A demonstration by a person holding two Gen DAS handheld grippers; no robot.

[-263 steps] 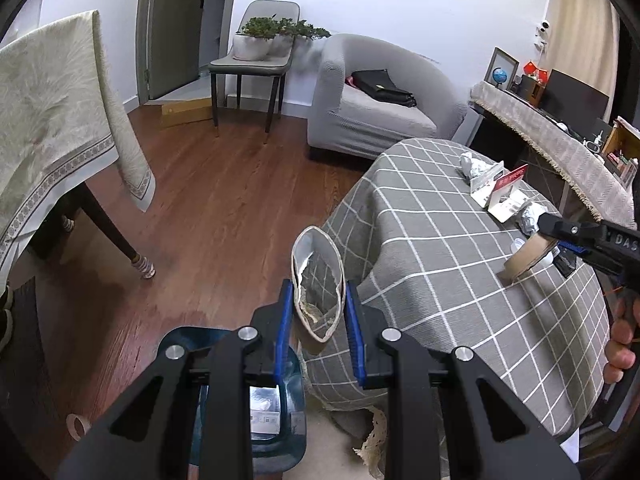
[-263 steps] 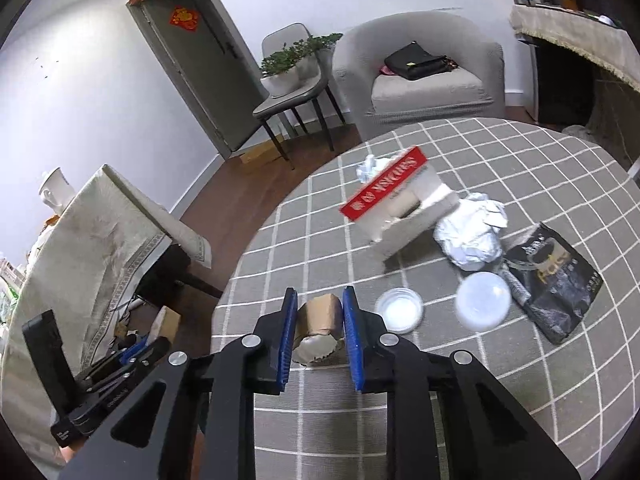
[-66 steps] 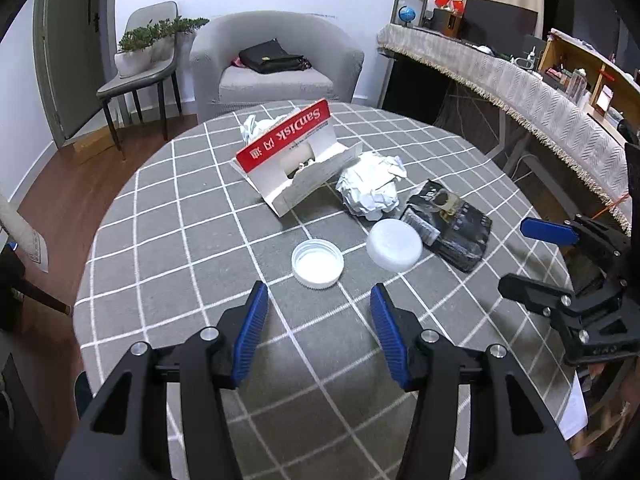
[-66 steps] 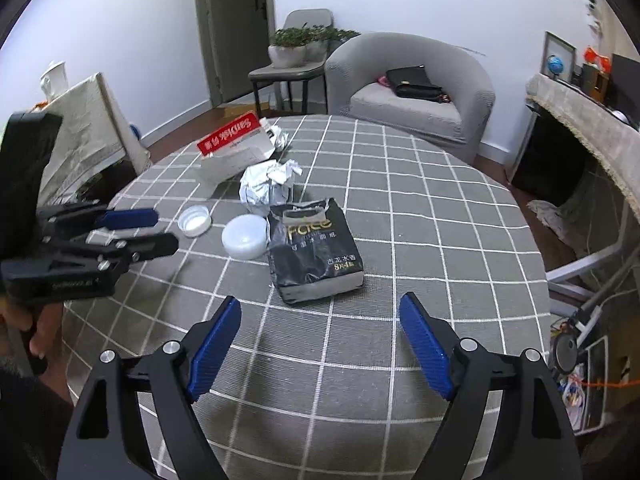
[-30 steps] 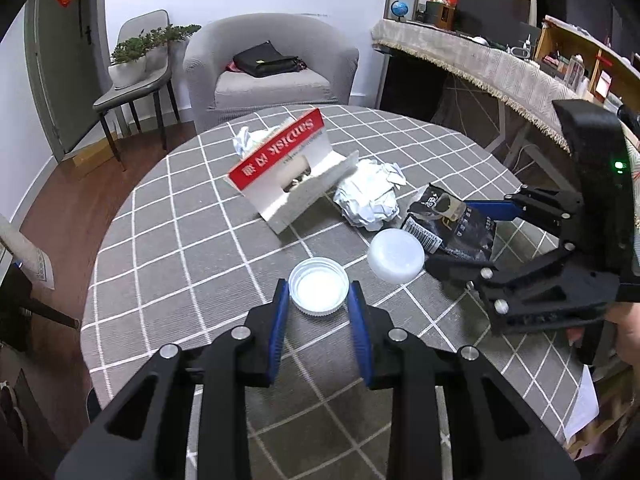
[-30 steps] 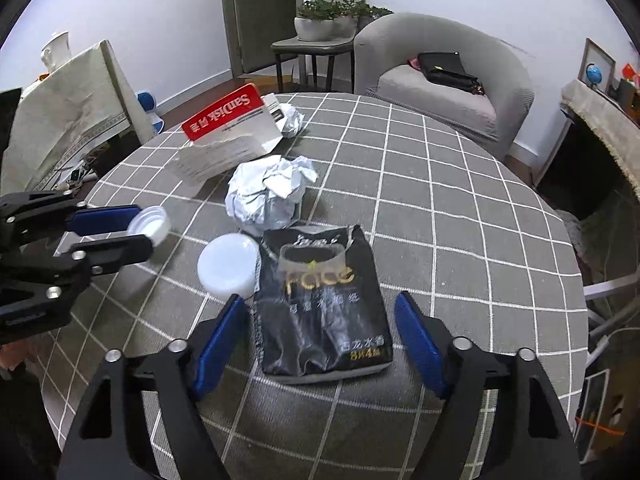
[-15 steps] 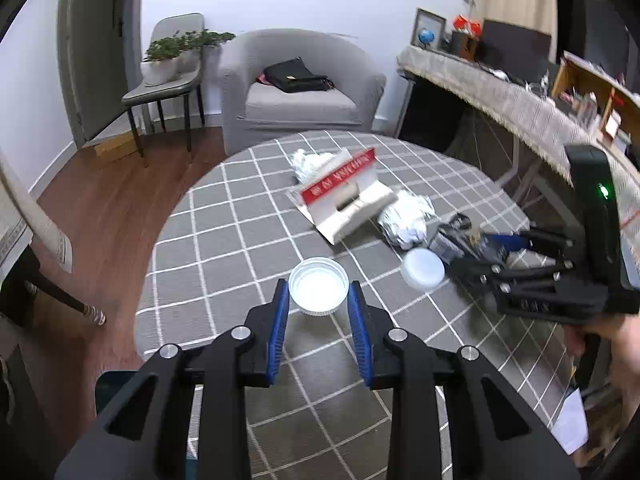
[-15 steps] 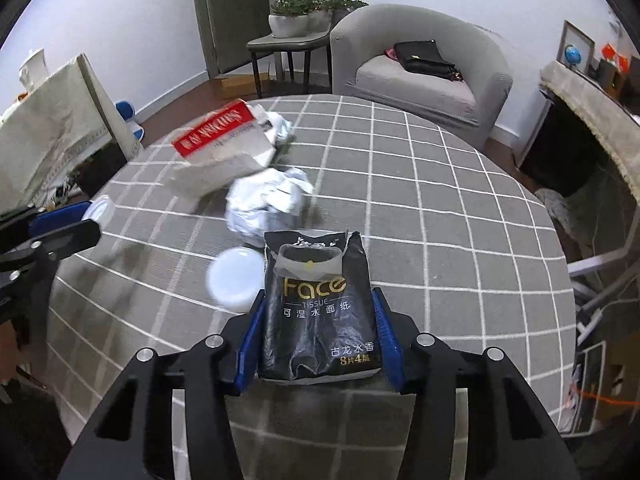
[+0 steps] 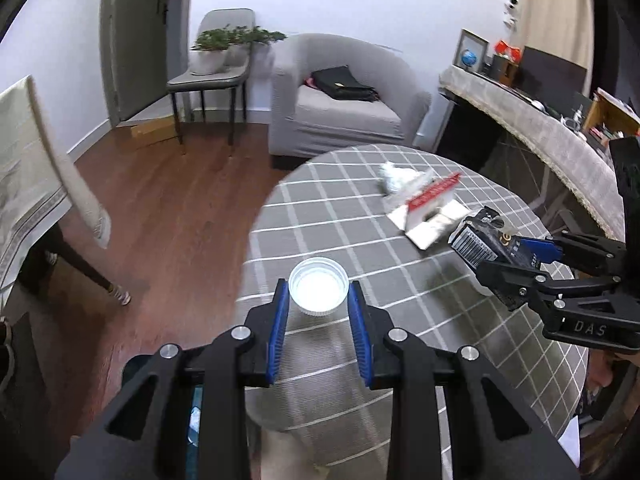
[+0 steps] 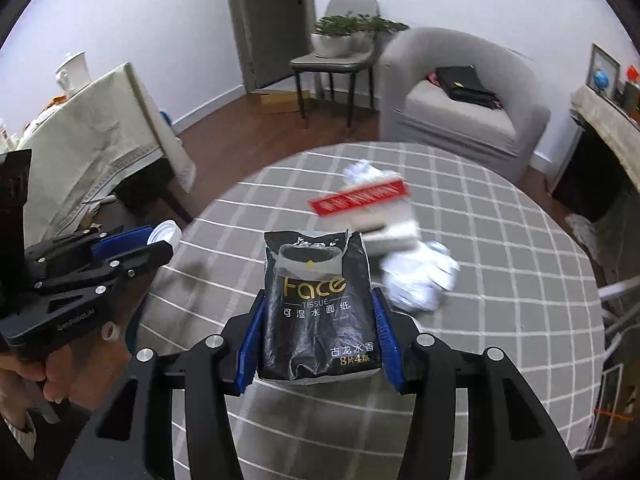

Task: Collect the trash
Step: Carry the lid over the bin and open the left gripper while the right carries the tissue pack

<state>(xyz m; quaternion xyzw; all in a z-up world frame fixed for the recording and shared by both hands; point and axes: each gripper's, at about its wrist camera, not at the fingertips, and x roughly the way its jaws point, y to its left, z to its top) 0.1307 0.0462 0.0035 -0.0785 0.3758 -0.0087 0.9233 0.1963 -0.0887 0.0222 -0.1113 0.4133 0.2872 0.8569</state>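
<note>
My left gripper (image 9: 319,300) is shut on a white plastic lid (image 9: 318,291) and holds it in the air above the left edge of the round checked table (image 9: 400,320). My right gripper (image 10: 318,320) is shut on a black tissue packet (image 10: 316,308) and holds it lifted over the table. The packet also shows in the left wrist view (image 9: 486,242), and the lid shows in the right wrist view (image 10: 165,233). A red and white carton (image 10: 368,208), crumpled foil (image 10: 420,280) and a crumpled paper wad (image 10: 358,171) lie on the table.
A blue bin (image 9: 192,420) shows on the floor below my left gripper, mostly hidden. A cloth-covered table (image 10: 92,144) stands left. A grey armchair (image 9: 340,108), a chair with plants (image 9: 216,68) and a long sideboard (image 9: 540,128) stand behind.
Both grippers have lifted their loads off the table and swung left, the left one out past the table edge over the floor. The packet is now raised clear of the cloth.
</note>
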